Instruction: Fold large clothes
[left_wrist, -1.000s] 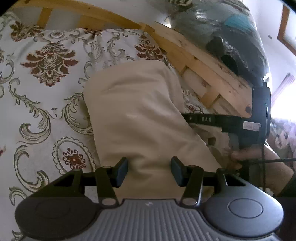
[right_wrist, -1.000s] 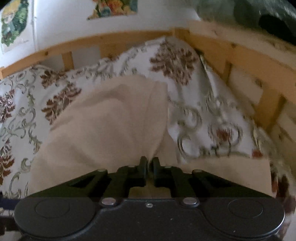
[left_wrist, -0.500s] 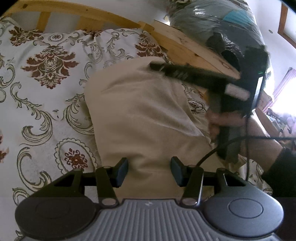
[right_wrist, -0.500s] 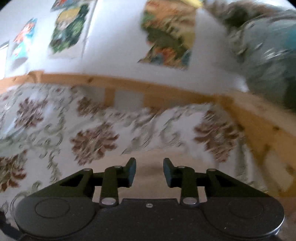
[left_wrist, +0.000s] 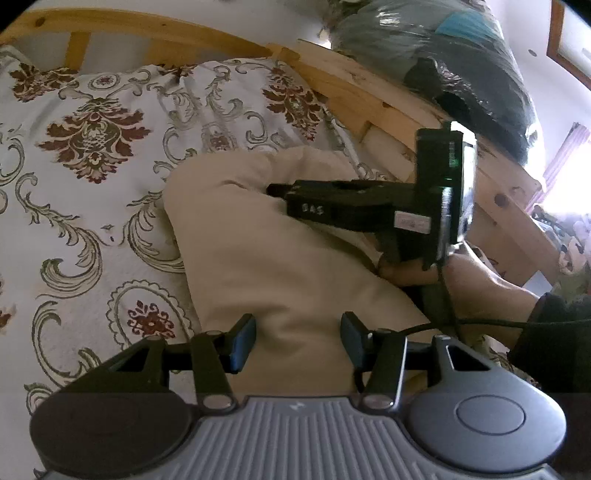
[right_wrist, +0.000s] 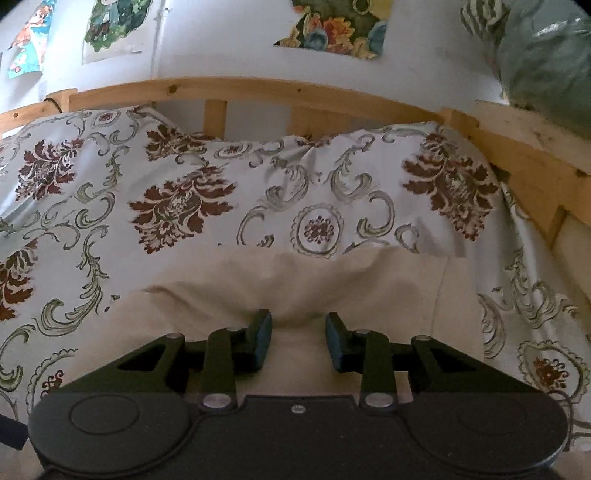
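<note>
A beige garment (left_wrist: 280, 266) lies folded in a long shape on the patterned bed sheet (left_wrist: 92, 192). My left gripper (left_wrist: 298, 341) hovers open over its near end, and the pads do not press the cloth. My right gripper (right_wrist: 298, 341) is open above the garment's (right_wrist: 332, 284) far folded edge; cloth shows in the gap but is not pinched. In the left wrist view its black body (left_wrist: 369, 210) reaches in from the right over the cloth, held by a person's hand (left_wrist: 476, 277).
A wooden bed rail (left_wrist: 373, 110) runs along the far and right sides of the sheet (right_wrist: 184, 184). A plastic-wrapped bundle (left_wrist: 461, 66) sits past the rail at the upper right. Posters (right_wrist: 332, 26) hang on the white wall. A black cable (left_wrist: 487, 324) trails from the right gripper.
The right gripper, shut on a pinch of beige cloth a second ago, has let go, opened and swung across to the garment's far edge. The left gripper has not moved.
</note>
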